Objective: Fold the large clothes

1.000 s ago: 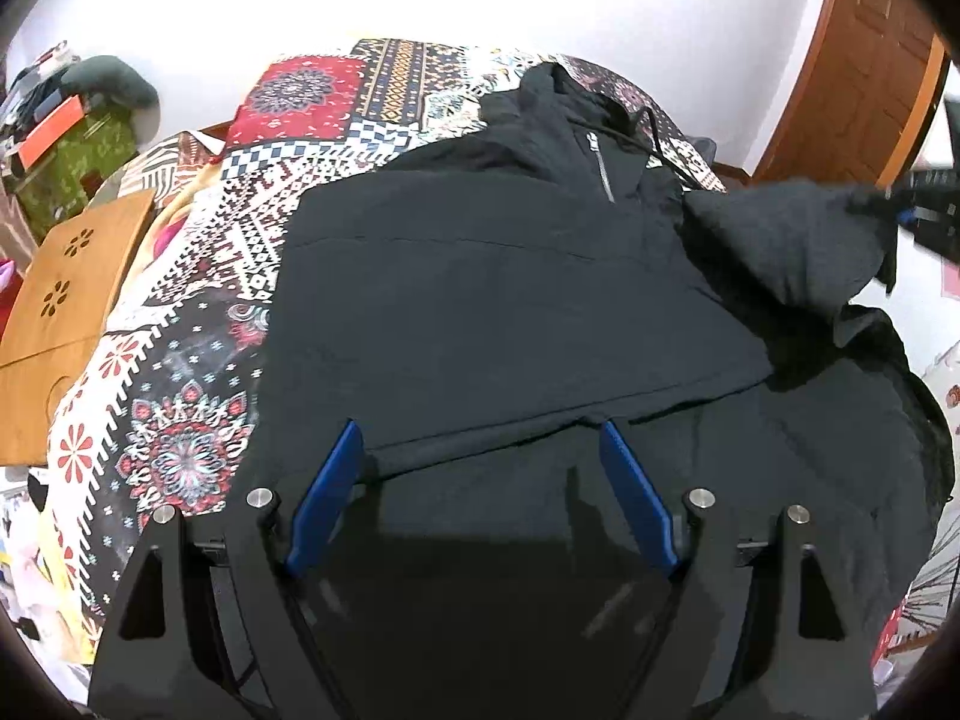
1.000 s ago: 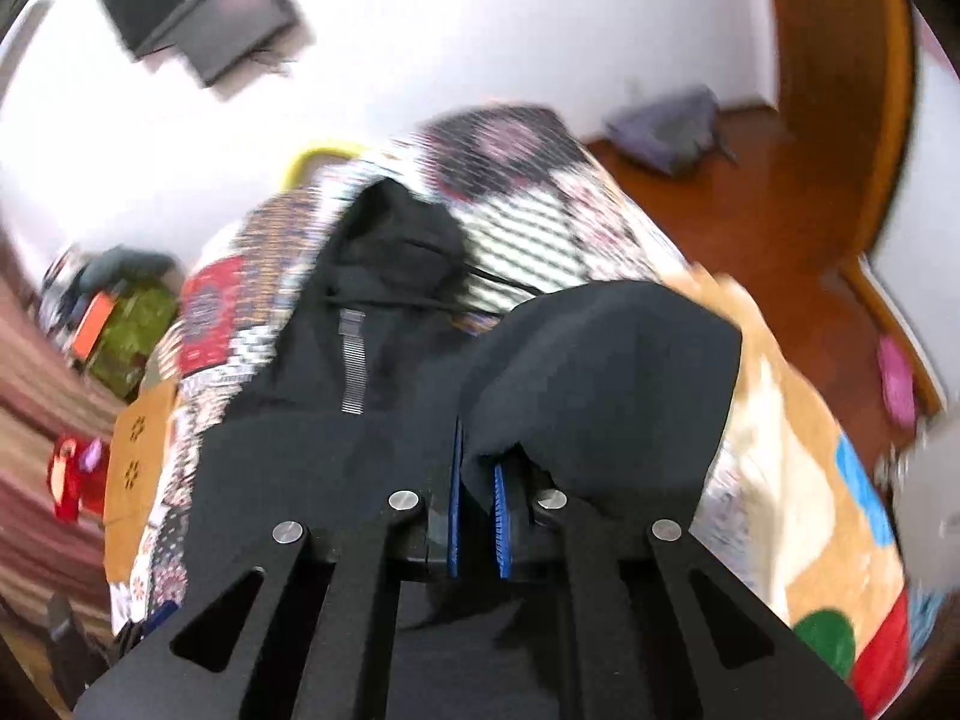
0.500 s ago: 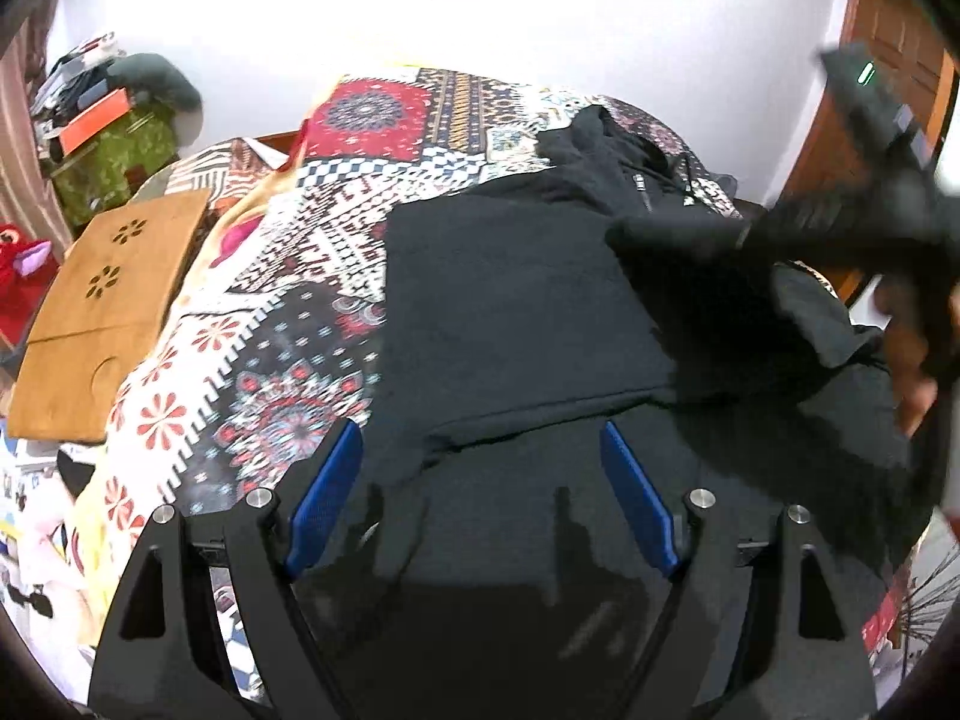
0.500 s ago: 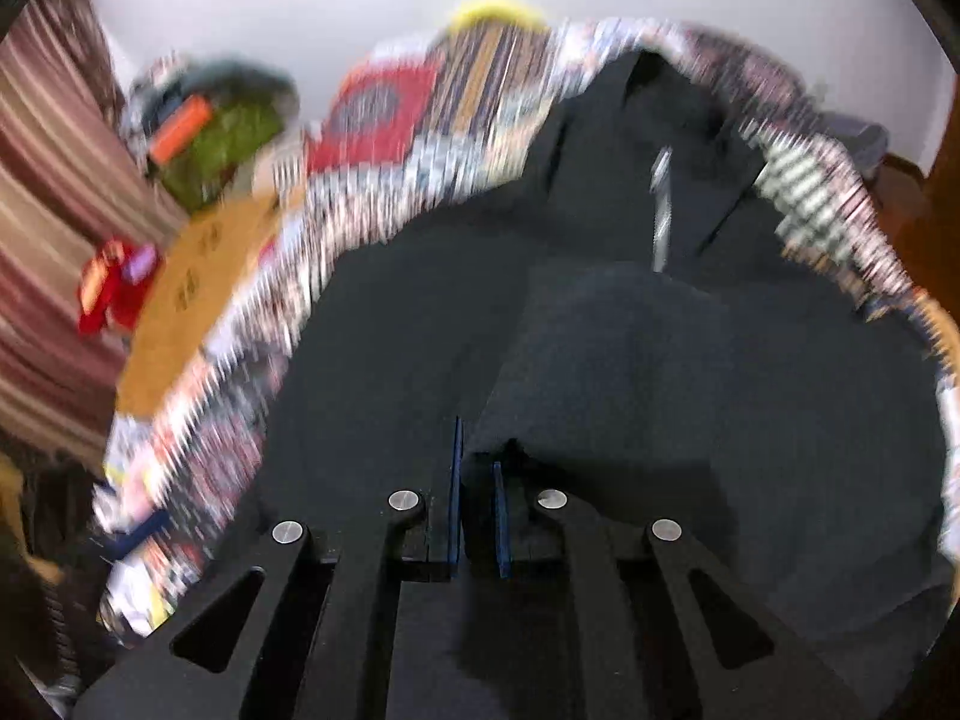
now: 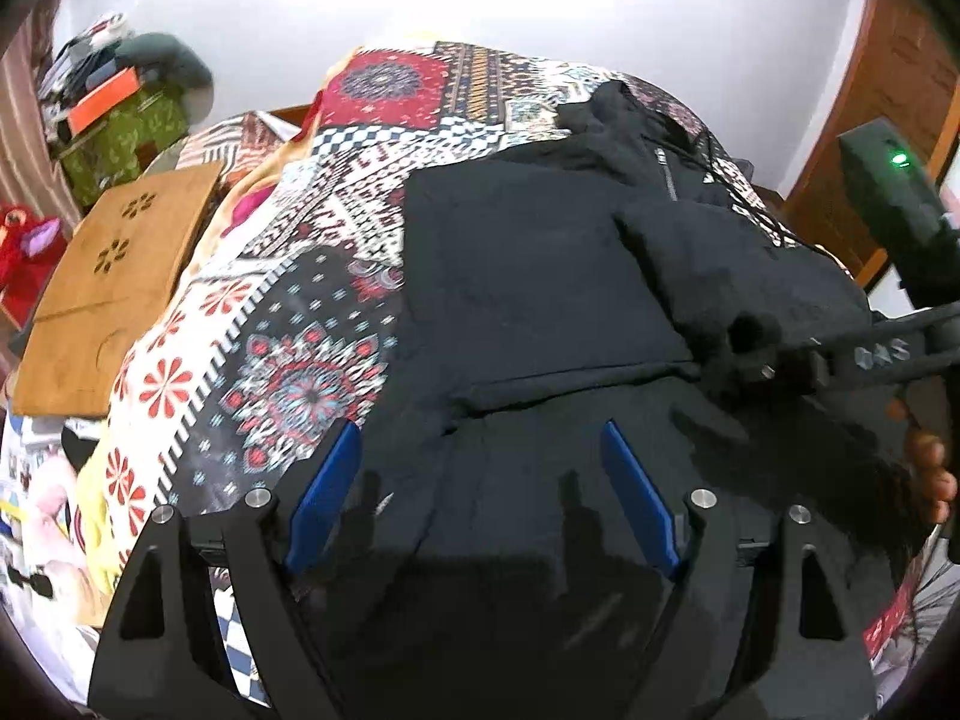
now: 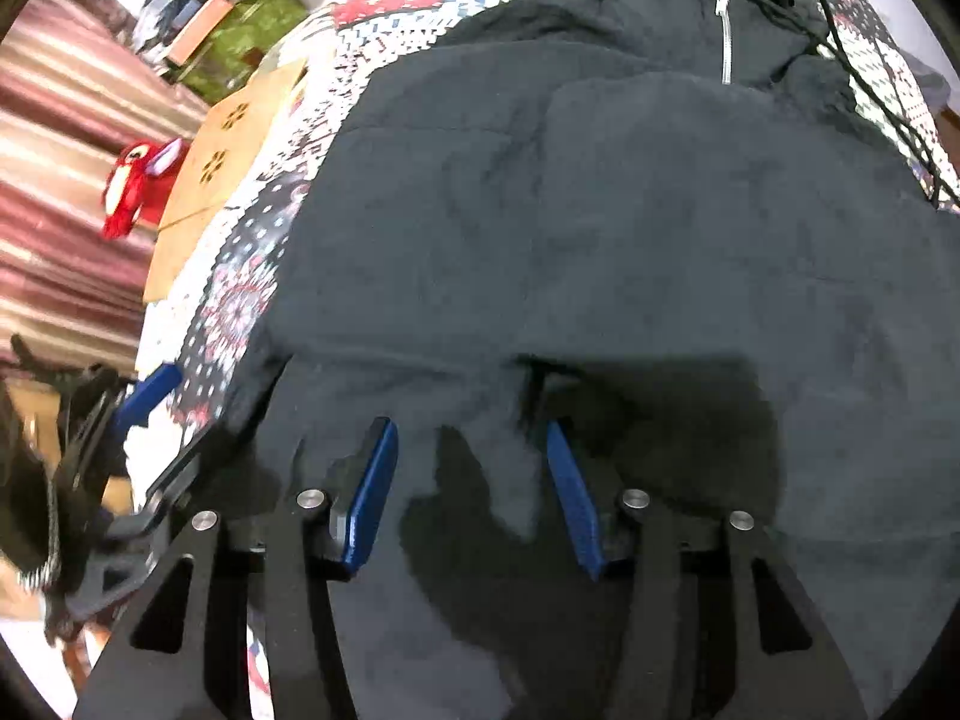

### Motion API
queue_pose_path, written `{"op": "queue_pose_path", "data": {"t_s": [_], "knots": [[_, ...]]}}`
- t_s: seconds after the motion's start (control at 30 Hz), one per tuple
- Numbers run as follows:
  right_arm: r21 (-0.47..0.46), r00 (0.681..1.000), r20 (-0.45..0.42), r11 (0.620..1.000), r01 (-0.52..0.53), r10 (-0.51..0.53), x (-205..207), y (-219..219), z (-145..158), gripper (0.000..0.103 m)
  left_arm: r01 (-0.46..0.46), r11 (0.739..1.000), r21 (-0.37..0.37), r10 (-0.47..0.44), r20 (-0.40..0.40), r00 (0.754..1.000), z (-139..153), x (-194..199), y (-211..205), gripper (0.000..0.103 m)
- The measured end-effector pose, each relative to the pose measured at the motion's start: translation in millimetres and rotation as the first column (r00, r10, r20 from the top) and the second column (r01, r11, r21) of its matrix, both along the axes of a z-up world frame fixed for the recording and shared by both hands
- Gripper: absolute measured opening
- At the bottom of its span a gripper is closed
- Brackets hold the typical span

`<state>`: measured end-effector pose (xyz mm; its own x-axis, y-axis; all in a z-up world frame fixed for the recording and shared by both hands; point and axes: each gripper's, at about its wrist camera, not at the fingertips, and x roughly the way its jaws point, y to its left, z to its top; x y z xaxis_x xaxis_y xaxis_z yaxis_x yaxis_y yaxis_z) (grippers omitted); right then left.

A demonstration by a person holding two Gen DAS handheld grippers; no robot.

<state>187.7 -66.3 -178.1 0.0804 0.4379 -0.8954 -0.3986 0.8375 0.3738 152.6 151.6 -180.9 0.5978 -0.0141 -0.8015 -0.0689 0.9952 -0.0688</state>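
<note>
I am just letting go with my right hand-held gripper (image 6: 471,489): half a second ago its blue fingers were pinched together on the sleeve, and now they are standing wide apart with nothing between them, hovering low over the black hoodie (image 6: 600,228). The sleeve (image 6: 690,180) that I was carrying across from the right is now lying folded over the chest, its edge reaching to just below the short zip (image 6: 726,42) at the neck. The hoodie itself is lying spread out on the bed, on the patterned bedspread (image 5: 288,324), with the hood pointing toward the far wall. My left hand-held gripper (image 5: 480,492) is also wide open, holding nothing, and hovering over the bottom hem much as it was a second ago; it is taking no part in this fold. From the left camera I am seeing the right hand-held gripper coming in from the side, down close to the cloth near the middle of the garment. I judge that this side fold is now done, so the garment is getting narrower, and what is remaining is probably to smooth the panel and bring the lower part up toward the hood. The drawstring (image 6: 870,90) is trailing loose onto the bedspread and could be slipping out of the finished bundle.
</note>
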Motion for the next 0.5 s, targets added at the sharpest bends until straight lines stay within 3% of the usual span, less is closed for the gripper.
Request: {"op": "queue_pose_path", "data": {"t_s": [0.23,0.37,0.5], "knots": [[-0.026,0.981,0.192,0.999,0.024,-0.018,-10.0,-37.1,36.5,0.049,0.087,0.994,0.07,-0.088,0.015,0.996,13.0,24.2,-44.6,0.082],[-0.097,0.942,0.326,0.988,0.121,-0.083,-8.1,-76.8,50.4,0.05,0.141,0.983,0.117,-0.143,0.009,0.99,14.7,45.6,-75.1,0.082],[-0.15,0.908,0.394,0.965,0.214,-0.14,-4.9,-123.6,57.5,0.051,0.213,0.958,0.193,-0.215,-0.011,0.977,8.2,65.4,-108.1,0.084]]}}
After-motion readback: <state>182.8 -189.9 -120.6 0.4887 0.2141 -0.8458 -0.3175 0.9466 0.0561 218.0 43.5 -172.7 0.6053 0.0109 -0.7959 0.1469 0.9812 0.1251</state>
